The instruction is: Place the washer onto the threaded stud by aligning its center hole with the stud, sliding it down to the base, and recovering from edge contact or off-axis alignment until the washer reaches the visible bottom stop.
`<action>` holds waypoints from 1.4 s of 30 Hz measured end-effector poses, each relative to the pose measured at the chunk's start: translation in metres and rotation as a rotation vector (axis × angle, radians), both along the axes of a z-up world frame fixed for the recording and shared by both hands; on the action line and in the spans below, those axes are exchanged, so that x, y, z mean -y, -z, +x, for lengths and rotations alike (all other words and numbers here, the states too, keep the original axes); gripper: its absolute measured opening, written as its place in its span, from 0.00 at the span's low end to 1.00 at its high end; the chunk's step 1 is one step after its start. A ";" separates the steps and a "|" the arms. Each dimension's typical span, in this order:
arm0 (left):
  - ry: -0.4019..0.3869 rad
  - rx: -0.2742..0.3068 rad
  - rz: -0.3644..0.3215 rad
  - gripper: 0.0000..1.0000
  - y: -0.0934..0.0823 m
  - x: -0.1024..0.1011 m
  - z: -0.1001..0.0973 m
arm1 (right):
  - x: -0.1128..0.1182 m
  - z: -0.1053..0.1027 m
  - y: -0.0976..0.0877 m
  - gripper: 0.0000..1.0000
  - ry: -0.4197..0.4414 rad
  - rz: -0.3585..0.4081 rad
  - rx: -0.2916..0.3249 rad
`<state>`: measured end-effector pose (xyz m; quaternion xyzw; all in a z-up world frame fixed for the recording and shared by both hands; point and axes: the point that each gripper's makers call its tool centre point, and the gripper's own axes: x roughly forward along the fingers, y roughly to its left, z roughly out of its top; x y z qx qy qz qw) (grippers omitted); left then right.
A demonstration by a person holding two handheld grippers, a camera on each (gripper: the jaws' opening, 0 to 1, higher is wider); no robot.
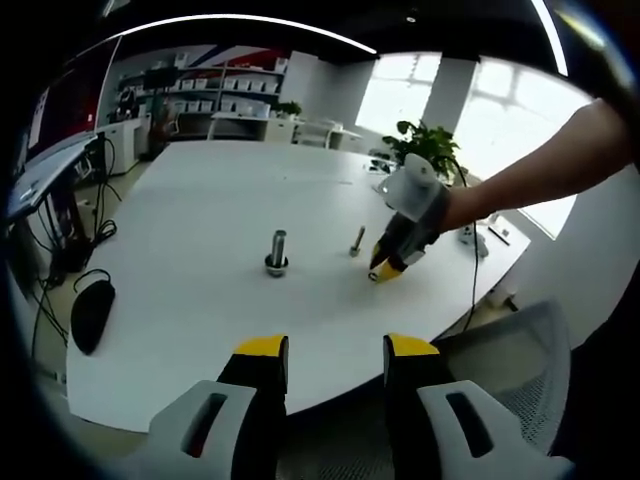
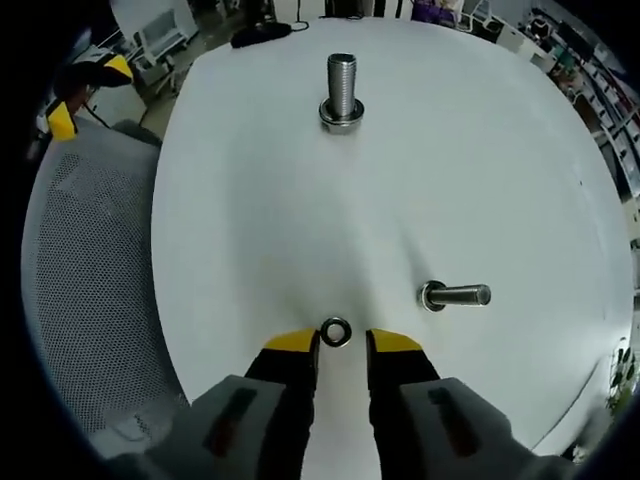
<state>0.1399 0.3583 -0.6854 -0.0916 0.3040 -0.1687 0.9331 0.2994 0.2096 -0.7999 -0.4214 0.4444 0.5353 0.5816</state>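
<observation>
while the left gripper (image 1: 325, 350) hovers agape, the right gripper (image 2: 342, 345) angles down, jaws parted around the washer (image 2: 336, 331).

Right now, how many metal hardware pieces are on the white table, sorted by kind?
Large threaded stud, standing upright: 1
Smaller bolt: 1
Washer, flat on the table just ahead of the right tongs: 1
Total: 3

I find both views bright and evenly lit. In the left gripper view, the windows (image 1: 480, 110) at upper right are blown out to white glare, and a ceiling light strip (image 1: 240, 22) arcs across the top. Straight lines bow strongly toward the edges. The white table (image 2: 300, 200) carries only soft, faint shadows.
</observation>
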 end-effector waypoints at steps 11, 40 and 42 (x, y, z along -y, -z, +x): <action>0.001 0.000 0.003 0.36 0.000 0.001 0.000 | -0.001 0.001 0.001 0.15 -0.041 -0.007 0.009; -0.001 0.004 -0.001 0.36 -0.001 0.002 -0.003 | 0.001 0.003 -0.014 0.13 0.087 -0.014 -0.004; -0.001 0.007 0.000 0.36 -0.001 0.002 -0.003 | 0.005 0.011 -0.019 0.13 0.095 -0.007 0.007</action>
